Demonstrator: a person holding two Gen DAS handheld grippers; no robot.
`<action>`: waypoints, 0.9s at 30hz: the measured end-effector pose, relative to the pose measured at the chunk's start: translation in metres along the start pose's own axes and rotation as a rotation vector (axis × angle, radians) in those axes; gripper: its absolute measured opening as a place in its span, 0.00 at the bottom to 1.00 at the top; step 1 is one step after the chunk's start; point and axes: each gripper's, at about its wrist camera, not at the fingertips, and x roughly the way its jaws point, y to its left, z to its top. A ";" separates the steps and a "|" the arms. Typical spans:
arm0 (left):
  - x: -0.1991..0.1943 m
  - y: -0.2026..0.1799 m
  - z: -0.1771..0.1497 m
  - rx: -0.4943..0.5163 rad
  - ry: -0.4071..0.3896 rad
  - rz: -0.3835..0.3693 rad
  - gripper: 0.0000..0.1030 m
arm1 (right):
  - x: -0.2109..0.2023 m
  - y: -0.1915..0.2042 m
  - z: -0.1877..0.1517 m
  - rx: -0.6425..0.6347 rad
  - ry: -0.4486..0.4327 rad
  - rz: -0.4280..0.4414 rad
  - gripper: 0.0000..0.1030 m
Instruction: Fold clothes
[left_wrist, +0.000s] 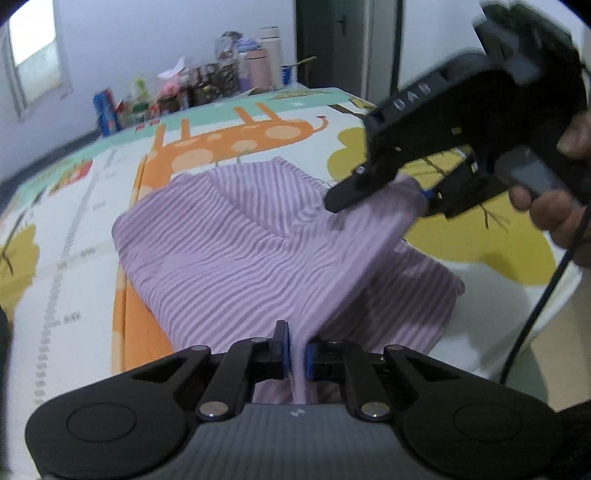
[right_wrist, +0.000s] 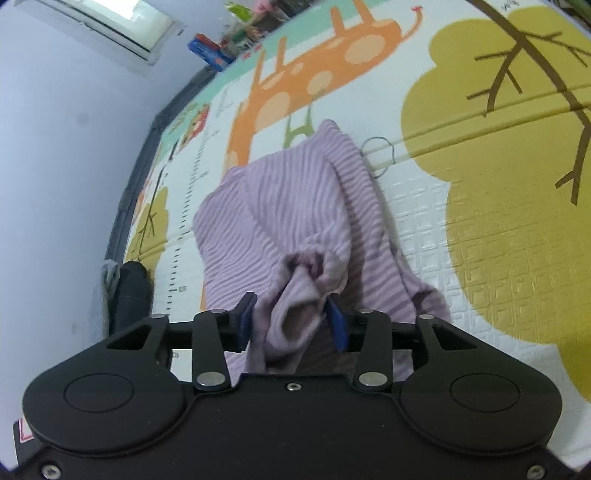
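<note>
Two matte black grippers, left gripper with grey ribbed body and small pale logo, right gripper all black, blue pads, silver pivot pins, round recessed caps, raised lettering, black cable, bare hand

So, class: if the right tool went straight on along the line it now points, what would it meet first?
The right tool stands open with a bunched fold of the striped purple garment already between its pads. Going on, it would likely push into that cloth first, then the play mat beneath, though depth is unclear.
</note>
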 end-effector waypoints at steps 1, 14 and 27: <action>0.000 0.004 0.000 -0.033 0.000 -0.011 0.10 | 0.003 -0.004 0.003 0.023 0.006 -0.001 0.41; -0.002 0.044 -0.013 -0.306 0.010 -0.108 0.10 | 0.057 -0.026 0.037 0.156 0.127 0.055 0.46; 0.002 0.041 -0.015 -0.283 0.025 -0.092 0.12 | 0.080 -0.013 0.065 0.097 0.081 0.032 0.09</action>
